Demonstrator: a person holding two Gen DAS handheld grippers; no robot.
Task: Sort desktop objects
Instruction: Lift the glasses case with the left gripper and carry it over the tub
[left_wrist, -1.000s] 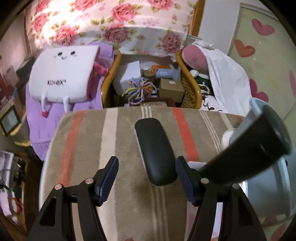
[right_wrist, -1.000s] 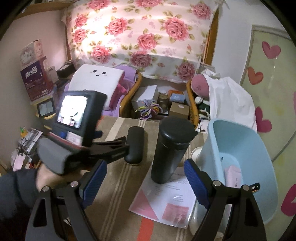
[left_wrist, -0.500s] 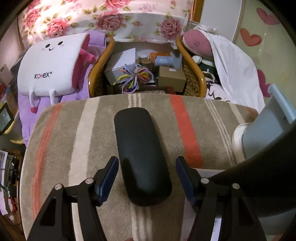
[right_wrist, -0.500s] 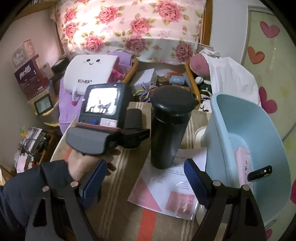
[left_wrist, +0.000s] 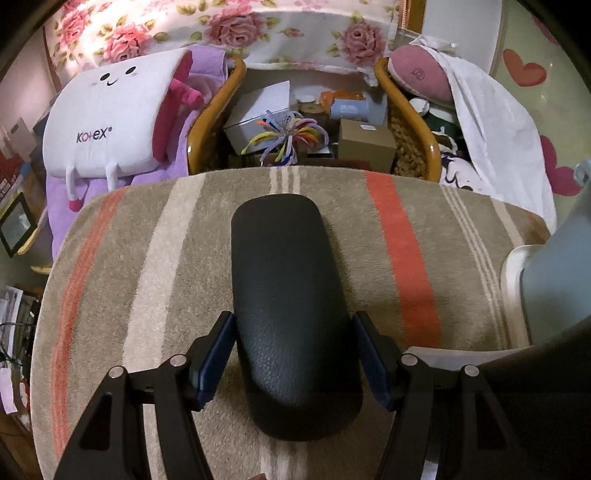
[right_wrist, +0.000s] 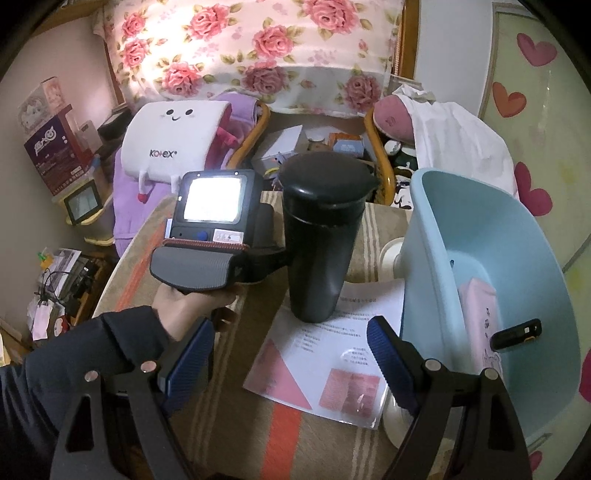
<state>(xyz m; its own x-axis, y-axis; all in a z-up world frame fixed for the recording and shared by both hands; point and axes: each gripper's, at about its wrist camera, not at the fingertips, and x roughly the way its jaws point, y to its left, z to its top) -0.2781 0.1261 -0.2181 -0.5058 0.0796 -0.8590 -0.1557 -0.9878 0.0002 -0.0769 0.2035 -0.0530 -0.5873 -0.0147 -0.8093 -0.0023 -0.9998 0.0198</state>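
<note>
Blk glasses case (left_wrist: 291, 314) flat, lengthwise on striped cloth (left_wrist: 155, 258).

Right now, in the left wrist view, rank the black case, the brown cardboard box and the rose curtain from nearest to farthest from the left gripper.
1. Black case: between the open fingers of the left gripper, on the striped cloth.
2. Brown cardboard box: beyond the table edge, right of centre.
3. Rose curtain: along the back.

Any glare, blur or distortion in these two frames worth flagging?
Left wrist view: sharp; fisheye bends the striped cloth's far edge into an arc, the corners go black, and a dark blurred shape fills the lower right. Right wrist view: the screen on the left gripper's back is blown out white and unreadable; the black flask bulges from lens distortion; the sheet's text is too small to read.
</note>
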